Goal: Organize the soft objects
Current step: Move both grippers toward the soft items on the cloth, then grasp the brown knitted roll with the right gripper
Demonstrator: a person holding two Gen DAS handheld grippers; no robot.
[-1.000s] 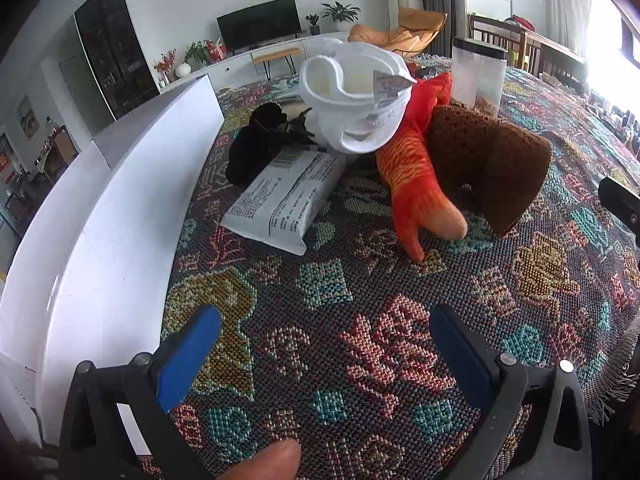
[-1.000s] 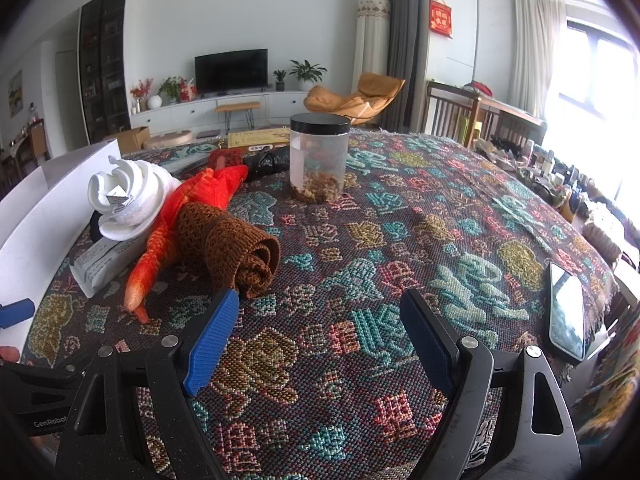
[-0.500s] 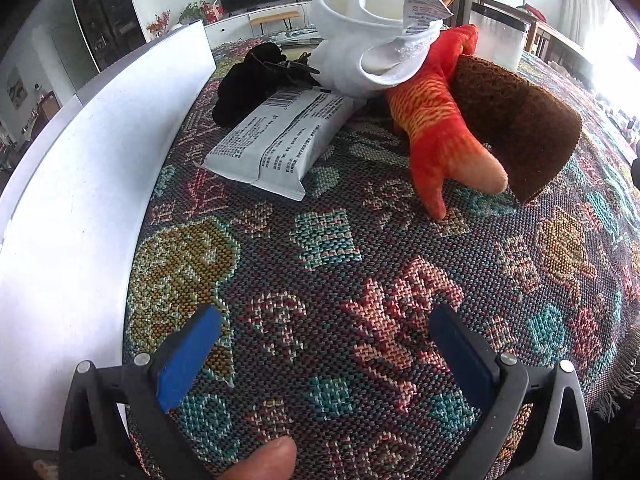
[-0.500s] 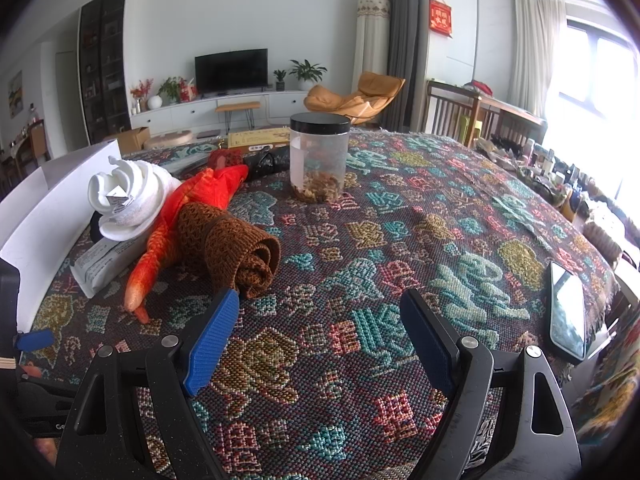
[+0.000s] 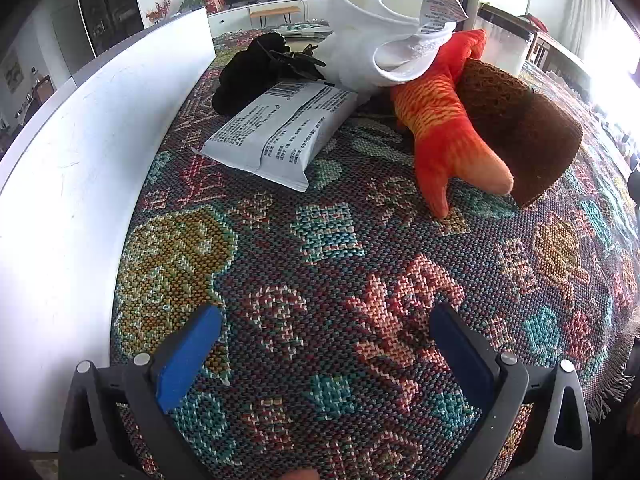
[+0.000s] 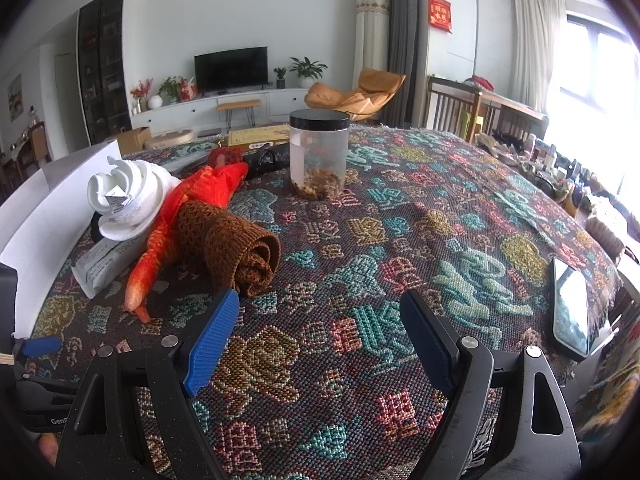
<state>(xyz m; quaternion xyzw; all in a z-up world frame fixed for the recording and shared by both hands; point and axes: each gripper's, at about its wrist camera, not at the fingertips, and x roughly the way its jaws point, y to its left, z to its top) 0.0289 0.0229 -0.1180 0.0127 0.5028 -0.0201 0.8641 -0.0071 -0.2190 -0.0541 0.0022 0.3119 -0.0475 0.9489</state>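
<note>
Tools (image 5: 326, 344) (image 6: 320, 334) wide open (holding nothing).

Orange-red plush toy (image 5: 444, 128), brown knit roll (image 5: 516, 128), white rolled cloth (image 5: 372, 36), multicoloured woven tablecloth (image 5: 328, 264), blue-padded fingers (image 6: 212, 344)

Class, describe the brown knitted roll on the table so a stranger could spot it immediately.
Start at the patterned woven tablecloth and find the cluster of soft things near the white box. The brown knitted roll lies at the cluster's right edge, pressed against the orange plush toy. It alone is dark brown, open-weave knit, wound into a spiral.
</note>
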